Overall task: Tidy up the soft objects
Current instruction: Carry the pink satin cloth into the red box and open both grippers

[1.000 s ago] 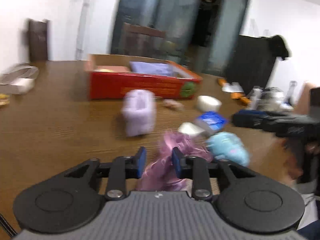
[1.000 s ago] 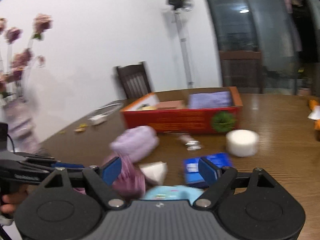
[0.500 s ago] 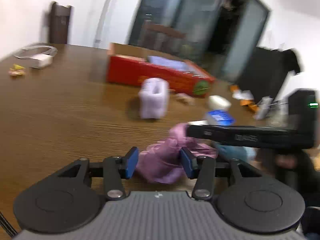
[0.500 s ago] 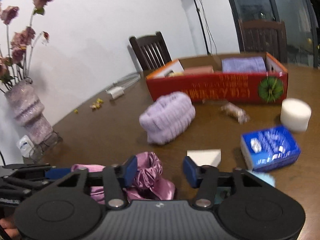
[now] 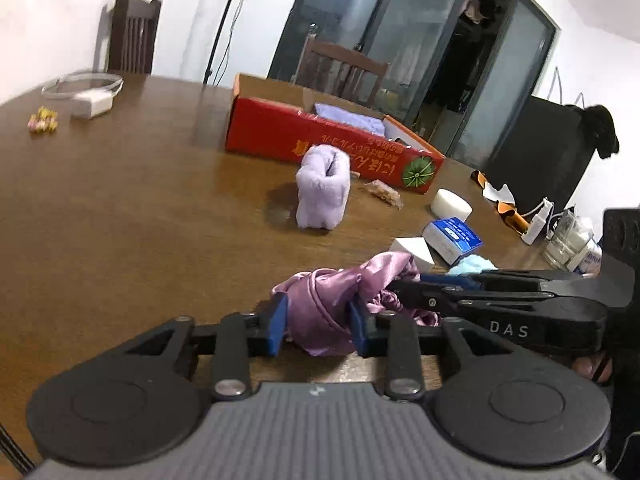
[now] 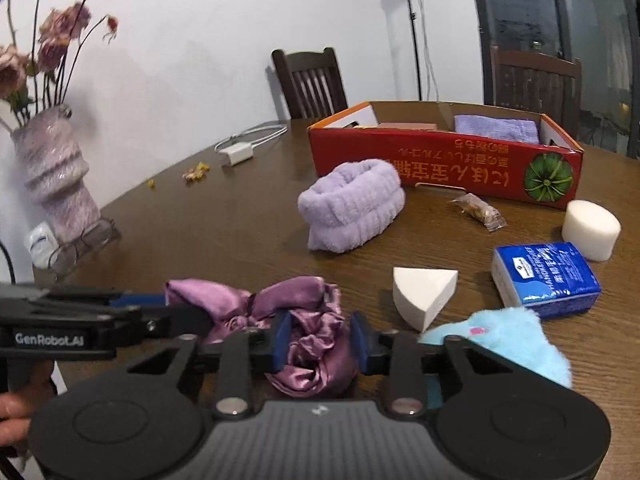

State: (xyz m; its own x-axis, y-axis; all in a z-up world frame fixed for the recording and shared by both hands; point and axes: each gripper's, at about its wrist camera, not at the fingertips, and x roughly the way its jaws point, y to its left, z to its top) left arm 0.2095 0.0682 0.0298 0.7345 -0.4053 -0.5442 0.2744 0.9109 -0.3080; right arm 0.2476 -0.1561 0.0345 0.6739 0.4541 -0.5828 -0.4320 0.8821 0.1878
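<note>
Dark wood grain runs across the desk (image 6: 224,232), which carries everything in view, with white walls and dark glass doors behind it. Near the desk's front edge lies a crumpled purple satin cloth (image 5: 320,304), and both claws have hold of it from opposite sides. The left gripper (image 5: 318,328) has its blue pads pressed into one bunched end of the satin, its jaws closing on the fabric. The right gripper (image 6: 318,342) pinches the other bunched end (its jaws closing too), with the cloth squeezed between the pads.

Just right of the satin, a fluffy light-blue plush (image 6: 508,340) sits partly under the right gripper's frame. Beyond it lie a white wedge sponge (image 6: 424,292), a blue tissue pack (image 6: 546,280) and a white round sponge (image 6: 590,230). Toward the middle of the desk a lilac terry headband (image 6: 352,208) stands alone, with a small wrapped snack (image 6: 478,210) beside it. Behind these, toward the far edge, an open red cardboard box (image 6: 444,170) holds a folded lilac towel (image 6: 496,128). Along the desk's left edge stand a pale vase of dried roses (image 6: 56,176) and a white charger with its cable (image 6: 240,152).
</note>
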